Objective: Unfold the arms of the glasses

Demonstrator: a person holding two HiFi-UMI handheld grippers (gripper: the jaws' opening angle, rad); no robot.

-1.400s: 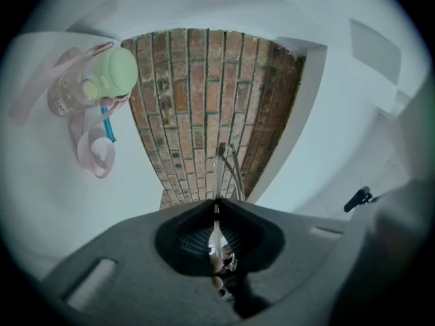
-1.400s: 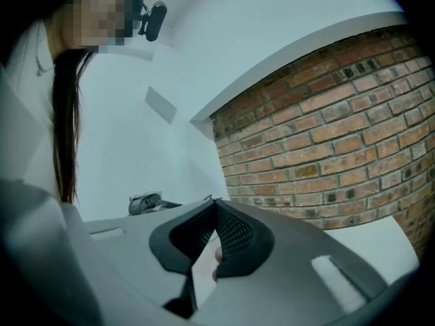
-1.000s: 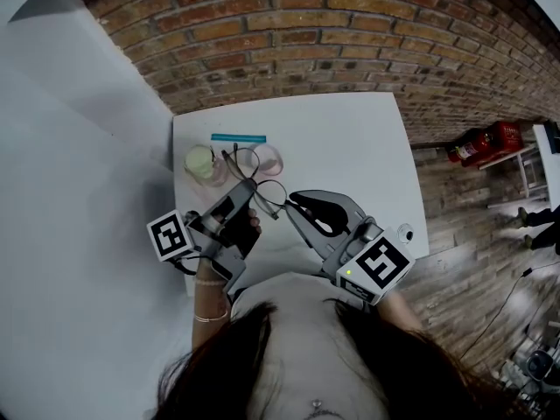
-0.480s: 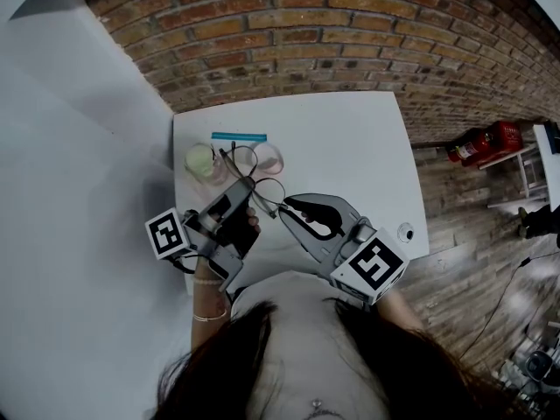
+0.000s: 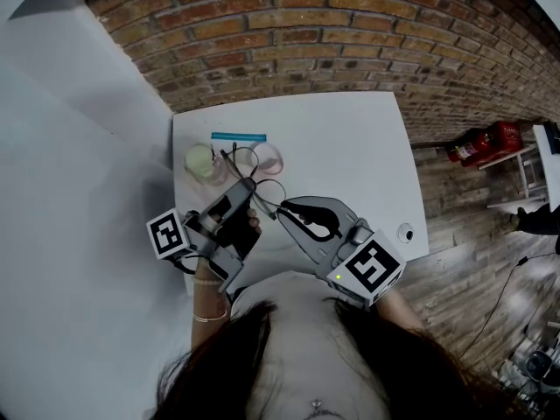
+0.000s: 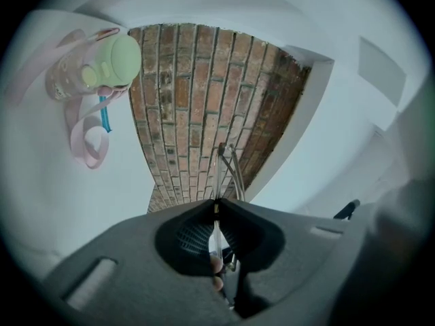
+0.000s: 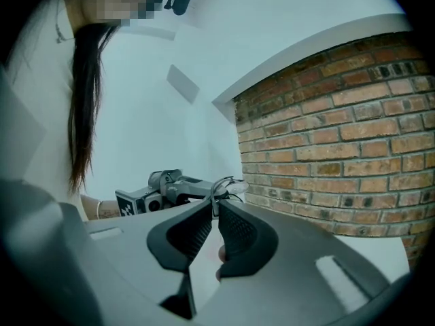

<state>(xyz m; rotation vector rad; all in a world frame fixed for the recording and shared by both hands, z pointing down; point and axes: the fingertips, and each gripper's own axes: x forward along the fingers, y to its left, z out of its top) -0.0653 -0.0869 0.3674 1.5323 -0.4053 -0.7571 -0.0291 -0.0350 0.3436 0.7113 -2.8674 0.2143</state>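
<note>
The glasses [image 5: 269, 191] are thin wire-framed with clear lenses and are held up above the white table [image 5: 350, 147]. My left gripper [image 5: 249, 185] is shut on their frame; in the left gripper view the wire frame [image 6: 228, 168] sticks out past the closed left gripper [image 6: 216, 206]. My right gripper [image 5: 282, 210] comes in from the right, its tips closed on a thin arm of the glasses. In the right gripper view the right gripper [image 7: 215, 206] pinches that wire, with the glasses [image 7: 230, 185] and the left gripper [image 7: 158, 190] just beyond.
A small clear bottle with a pale green lid [image 5: 201, 162] and a pink strap [image 5: 268, 157] lies at the table's far left, beside a blue strip [image 5: 238, 136]. A brick wall [image 5: 350, 33] runs behind the table. Red canisters [image 5: 481, 143] stand on the floor to the right.
My right gripper has moved left and a little nearer to the glasses, and its tips now meet on the arm. The left gripper has held still.
</note>
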